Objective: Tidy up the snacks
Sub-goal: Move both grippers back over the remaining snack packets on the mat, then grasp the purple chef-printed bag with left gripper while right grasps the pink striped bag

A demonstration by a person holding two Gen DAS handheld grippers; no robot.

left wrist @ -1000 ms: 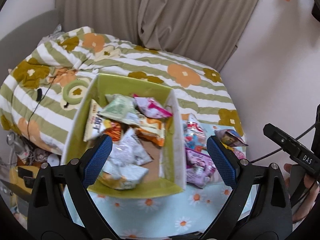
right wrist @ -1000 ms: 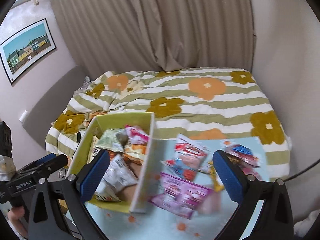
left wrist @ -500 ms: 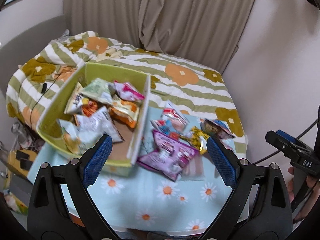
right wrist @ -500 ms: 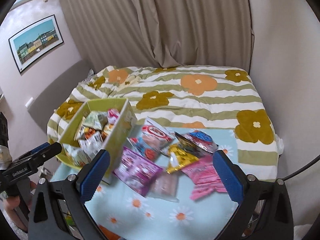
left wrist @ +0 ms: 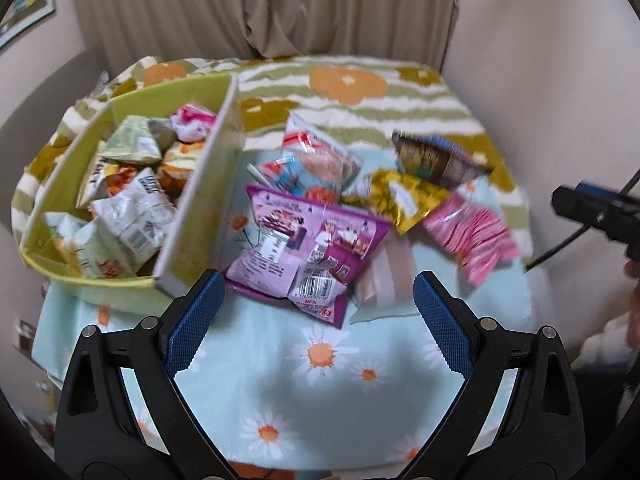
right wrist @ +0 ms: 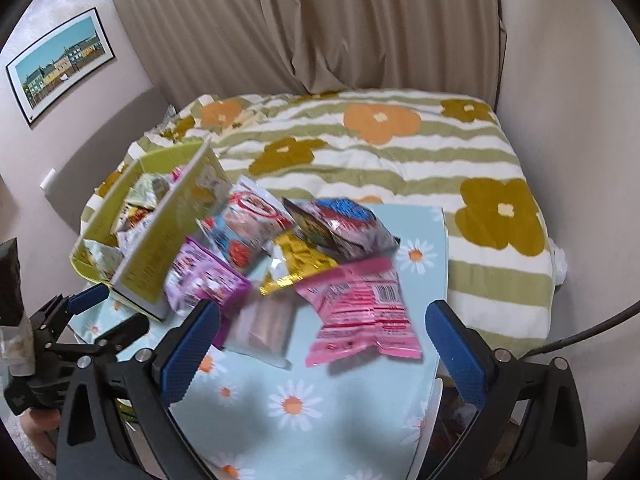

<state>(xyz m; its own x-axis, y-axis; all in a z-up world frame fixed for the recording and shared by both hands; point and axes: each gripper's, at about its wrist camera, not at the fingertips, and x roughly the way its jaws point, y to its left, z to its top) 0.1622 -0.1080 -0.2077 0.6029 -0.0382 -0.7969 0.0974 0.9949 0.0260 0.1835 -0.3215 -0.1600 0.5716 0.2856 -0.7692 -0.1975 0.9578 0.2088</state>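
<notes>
Since 1.0 s ago both views have swung rightward off the box, so the loose packets now sit central.

Bed (right wrist: 400, 168): striped floral cover, 12 o'clock, behind the bench (left wrist: 320, 392) with its daisy cloth.

Green box (left wrist: 132, 292): 10 o'clock in the left view, already holding many packets.

Loose snacks, just right of the box wall: purple packet (left wrist: 308, 248) nearest, then pink packet (right wrist: 360, 308), gold packet (left wrist: 404, 200), dark packet (right wrist: 344, 220), overlapping.

Left tool (left wrist: 316, 316): jaws apart, empty, above the purple packet's near edge. Right tool (right wrist: 320, 340): jaws apart, empty, near the pink packet.

Judgement: sorting partly done; step in hand is choosing a packet. Next move calls for lowering onto one packet edge only, closing, then carrying toward 10 o'clock.
</notes>
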